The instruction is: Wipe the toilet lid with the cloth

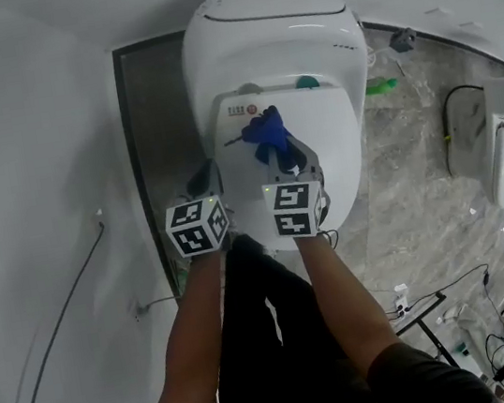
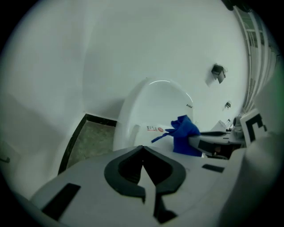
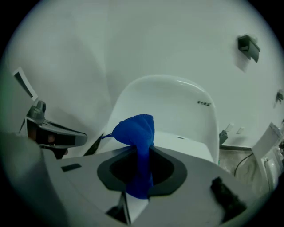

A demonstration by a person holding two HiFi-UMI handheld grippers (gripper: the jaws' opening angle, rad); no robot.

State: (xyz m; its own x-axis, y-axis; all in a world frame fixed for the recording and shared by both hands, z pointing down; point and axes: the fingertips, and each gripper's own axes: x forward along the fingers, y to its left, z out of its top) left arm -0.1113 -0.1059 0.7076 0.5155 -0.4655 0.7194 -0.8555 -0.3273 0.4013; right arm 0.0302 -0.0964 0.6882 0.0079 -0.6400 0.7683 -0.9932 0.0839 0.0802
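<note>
The risks, from the near side outward. The left gripper hangs just beside the near left edge of the toilet lid. If it drifts to the right, its hard tips may knock against the lid or cross the path of the other hand.

The right gripper is over the near part of the lid and carries the blue cloth. The cloth is pinched as one narrow bunch, and most of it stands out past the tips as a crumpled tuft. I think two things can go wrong here. A drag with pressure can pull the thin bunch out of the pinch. If the hand goes too low, the jaw tips and not the cloth will rub the white surface. Such a small tuft also cleans only a narrow strip, so parts of the lid can easily be missed.

Farther, near the far edge of the lid, there is a red sticker and a green thing. The loose corner of the cloth may catch there.

Now the fingers. In its own view, the left gripper has its jaws fully together and nothing is between them. The jaws of the right gripper are closed on the cloth, which rises from between them and opens above the tips. Whether the cloth touches the lid, I cannot tell.
</note>
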